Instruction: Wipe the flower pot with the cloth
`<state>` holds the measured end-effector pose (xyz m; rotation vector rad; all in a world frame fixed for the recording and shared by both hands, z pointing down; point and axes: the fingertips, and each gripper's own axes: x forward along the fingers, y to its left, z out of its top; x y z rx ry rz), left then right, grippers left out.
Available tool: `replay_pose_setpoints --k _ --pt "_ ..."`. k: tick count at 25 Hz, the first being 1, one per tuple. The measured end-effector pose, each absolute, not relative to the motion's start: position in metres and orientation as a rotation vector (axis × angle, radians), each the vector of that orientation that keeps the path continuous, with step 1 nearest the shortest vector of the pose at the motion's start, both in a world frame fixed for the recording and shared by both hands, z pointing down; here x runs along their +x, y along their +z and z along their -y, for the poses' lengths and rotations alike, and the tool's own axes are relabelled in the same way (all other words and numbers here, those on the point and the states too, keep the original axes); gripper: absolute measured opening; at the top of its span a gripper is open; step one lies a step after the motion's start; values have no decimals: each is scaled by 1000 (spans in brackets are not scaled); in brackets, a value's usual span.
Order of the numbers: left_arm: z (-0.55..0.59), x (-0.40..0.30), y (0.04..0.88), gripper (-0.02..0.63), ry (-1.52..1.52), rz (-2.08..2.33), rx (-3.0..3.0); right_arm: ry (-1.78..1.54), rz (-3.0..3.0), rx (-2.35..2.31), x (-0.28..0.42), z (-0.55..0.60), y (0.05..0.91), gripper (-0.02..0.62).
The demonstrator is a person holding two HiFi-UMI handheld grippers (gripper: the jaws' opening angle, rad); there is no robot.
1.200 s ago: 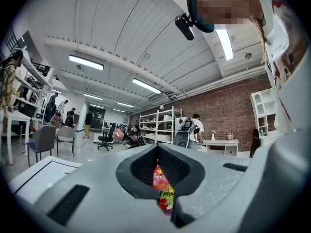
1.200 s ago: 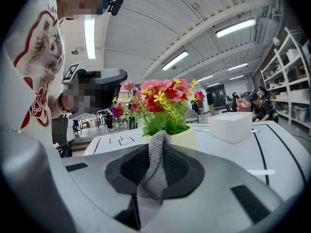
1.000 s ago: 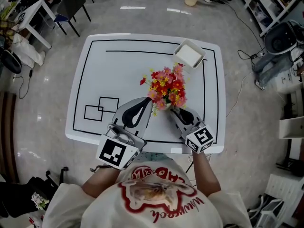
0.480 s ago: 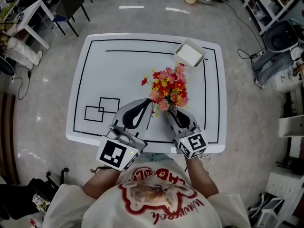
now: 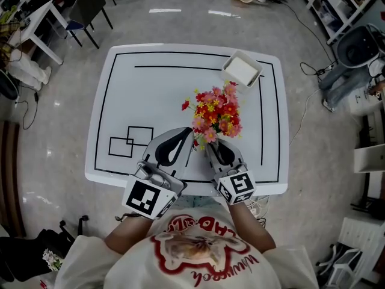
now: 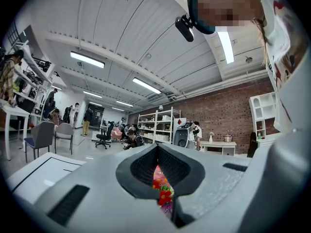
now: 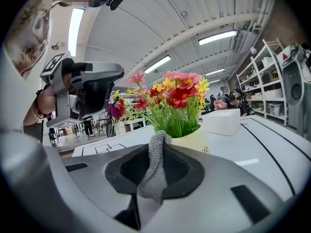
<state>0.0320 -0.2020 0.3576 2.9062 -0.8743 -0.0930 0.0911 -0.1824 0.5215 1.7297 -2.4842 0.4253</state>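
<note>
Jaws on the left gripper (image 5: 189, 133) are pressed together with nothing seen pinched. The flowers (image 5: 215, 113) show just ahead of its tips and a little to their right. The flower pot (image 7: 193, 141), one only, stands upright under that bunch, ahead of the right gripper (image 5: 210, 146), slightly right of its line and near its tips. Judging by its own view, that gripper is the nearer of the two to the pot's wall. It is clamped on the single grey cloth (image 7: 156, 166), which sticks up out of the jaws toward the pot; whether cloth touches pot cannot be told. The wipe likely needs only a short push forward. One white box (image 5: 242, 70) sits well beyond both grippers on the table (image 5: 138, 95).
</note>
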Motion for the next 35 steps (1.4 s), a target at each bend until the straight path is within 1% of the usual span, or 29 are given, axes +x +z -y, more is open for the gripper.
replay_pose_setpoints --k 16,23,29,35 --pt "208 11 364 2 -75 885 2900 432 2485 1710 67 196 520 66" --pt "209 6 360 2 -73 859 2927 406 2524 1631 69 164 505 66" --pt "205 17 352 2 -75 782 2969 315 2577 1652 96 135 452 66" --pt "197 35 337 3 -97 670 3014 206 2622 1642 110 139 384 66"
